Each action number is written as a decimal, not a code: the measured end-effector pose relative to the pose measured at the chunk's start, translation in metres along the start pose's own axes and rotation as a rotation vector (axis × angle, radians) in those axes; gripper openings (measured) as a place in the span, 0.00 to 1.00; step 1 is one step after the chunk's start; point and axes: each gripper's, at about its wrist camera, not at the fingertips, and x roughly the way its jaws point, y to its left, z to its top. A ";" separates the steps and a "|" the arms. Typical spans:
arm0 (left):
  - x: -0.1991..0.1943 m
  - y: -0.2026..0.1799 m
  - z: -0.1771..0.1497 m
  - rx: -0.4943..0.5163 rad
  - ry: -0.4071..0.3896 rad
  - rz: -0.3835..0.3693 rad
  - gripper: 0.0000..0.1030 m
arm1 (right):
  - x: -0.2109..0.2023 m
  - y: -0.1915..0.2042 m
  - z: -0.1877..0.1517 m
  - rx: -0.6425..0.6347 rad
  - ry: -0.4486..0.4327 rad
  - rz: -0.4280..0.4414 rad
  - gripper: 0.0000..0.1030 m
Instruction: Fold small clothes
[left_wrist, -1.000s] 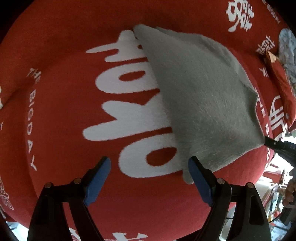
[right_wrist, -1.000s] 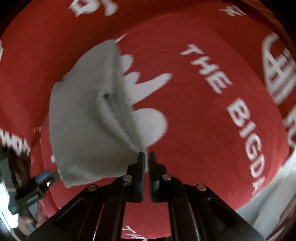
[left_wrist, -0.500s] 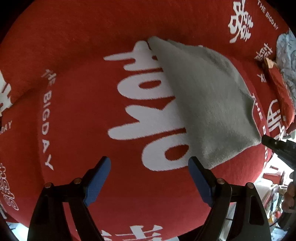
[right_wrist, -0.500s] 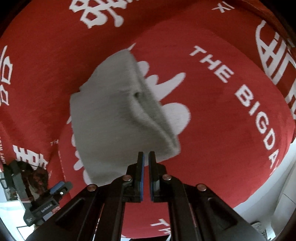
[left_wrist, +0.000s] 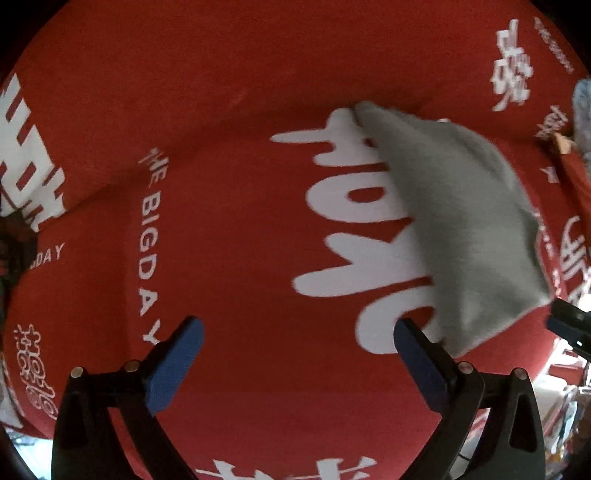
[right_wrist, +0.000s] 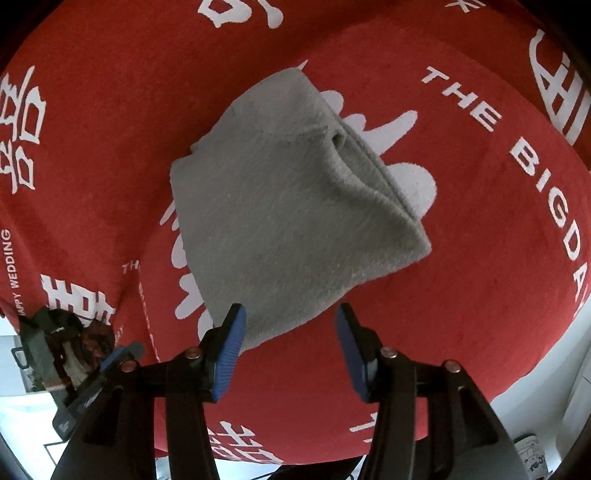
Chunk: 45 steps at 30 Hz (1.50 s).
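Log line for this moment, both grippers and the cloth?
left gripper: open, empty | right gripper: open, empty | grey cloth: folded, lying free on red blanket | contact: none

Bare red cloth (left_wrist: 229, 229) beside folded garment (right_wrist: 280, 206)

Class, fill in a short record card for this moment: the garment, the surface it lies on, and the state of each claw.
garment: grey folded cloth, layered edges showing at one side
surface: red printed cover with white lettering
left claw: open, empty, cloth beyond its right finger
right claw: open, empty, near the cloth's close edge
contact: neither claw grips the cloth
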 end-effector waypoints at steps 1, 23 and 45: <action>0.007 0.003 0.001 -0.017 0.025 -0.004 1.00 | -0.001 -0.001 -0.001 0.004 -0.002 0.001 0.53; 0.052 -0.065 0.072 -0.183 0.095 -0.124 1.00 | 0.021 -0.041 0.122 -0.083 0.078 -0.003 0.53; 0.091 -0.097 0.110 -0.208 0.128 -0.192 1.00 | 0.086 -0.064 0.184 -0.102 0.273 0.291 0.69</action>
